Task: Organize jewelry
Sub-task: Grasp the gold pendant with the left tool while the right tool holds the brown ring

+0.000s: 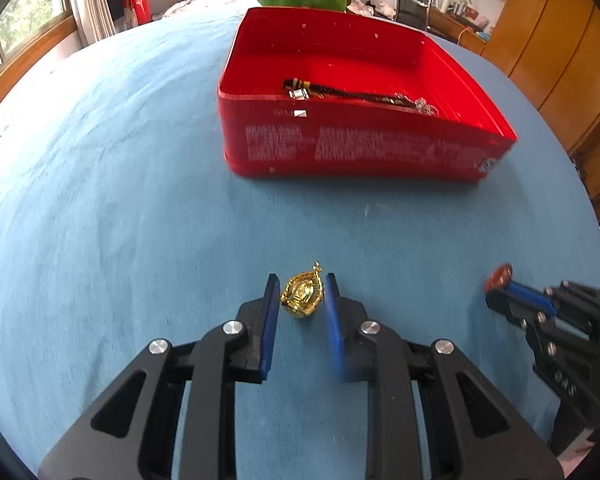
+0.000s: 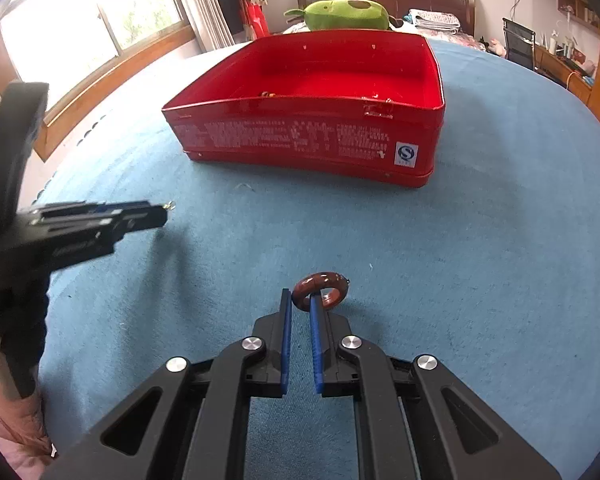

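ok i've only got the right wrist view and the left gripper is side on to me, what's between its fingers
observer: a gold pendant, on the blue cloth between the open fingers of the left gripper.
operator: clamped yet
observer: not clearly. both pads sit close beside it, but i cannot tell if they touch it.
operator: and what's in the red tin, the near wall blocks me
observer: a dark braided cord with silvery ends lies just behind the near wall of the red tin.
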{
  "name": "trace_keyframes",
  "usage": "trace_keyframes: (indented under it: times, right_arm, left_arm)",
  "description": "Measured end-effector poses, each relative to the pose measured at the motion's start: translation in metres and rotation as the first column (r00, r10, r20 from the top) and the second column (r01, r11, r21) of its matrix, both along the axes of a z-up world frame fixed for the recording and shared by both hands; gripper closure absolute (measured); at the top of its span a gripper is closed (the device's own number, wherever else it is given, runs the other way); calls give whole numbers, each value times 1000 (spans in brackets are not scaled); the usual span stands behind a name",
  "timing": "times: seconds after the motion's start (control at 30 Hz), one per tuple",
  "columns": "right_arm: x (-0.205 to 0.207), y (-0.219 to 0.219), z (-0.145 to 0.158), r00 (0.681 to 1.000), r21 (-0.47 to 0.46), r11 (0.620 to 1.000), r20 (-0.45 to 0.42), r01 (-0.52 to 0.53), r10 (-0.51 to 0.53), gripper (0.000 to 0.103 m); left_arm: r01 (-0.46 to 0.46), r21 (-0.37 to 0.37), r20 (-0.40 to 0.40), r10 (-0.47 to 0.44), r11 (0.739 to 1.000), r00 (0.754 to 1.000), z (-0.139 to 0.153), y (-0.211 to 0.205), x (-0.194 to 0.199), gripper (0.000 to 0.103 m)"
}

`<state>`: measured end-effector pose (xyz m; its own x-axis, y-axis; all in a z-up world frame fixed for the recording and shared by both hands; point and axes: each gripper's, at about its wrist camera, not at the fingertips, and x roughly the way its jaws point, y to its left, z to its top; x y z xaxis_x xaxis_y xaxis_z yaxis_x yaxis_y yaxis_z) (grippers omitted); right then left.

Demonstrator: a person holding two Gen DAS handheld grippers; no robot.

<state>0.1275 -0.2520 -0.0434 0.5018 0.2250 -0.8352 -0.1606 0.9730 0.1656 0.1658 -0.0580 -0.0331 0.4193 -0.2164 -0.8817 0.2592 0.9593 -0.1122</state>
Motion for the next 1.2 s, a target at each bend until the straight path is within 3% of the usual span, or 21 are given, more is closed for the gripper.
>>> trace_keyframes:
  times: [0.73,1.2]
  right_arm:
    - [-17,12,-8,999,49,997,0,53,-53,96]
    - [-13,9,-4,999,82,996,-9,46,-46,96]
  left_arm:
    - [-17,-11,41,18,1000,999,-8,29,-61,82]
    - [-10,-7,69,11,1000,998,2,26,-56,82]
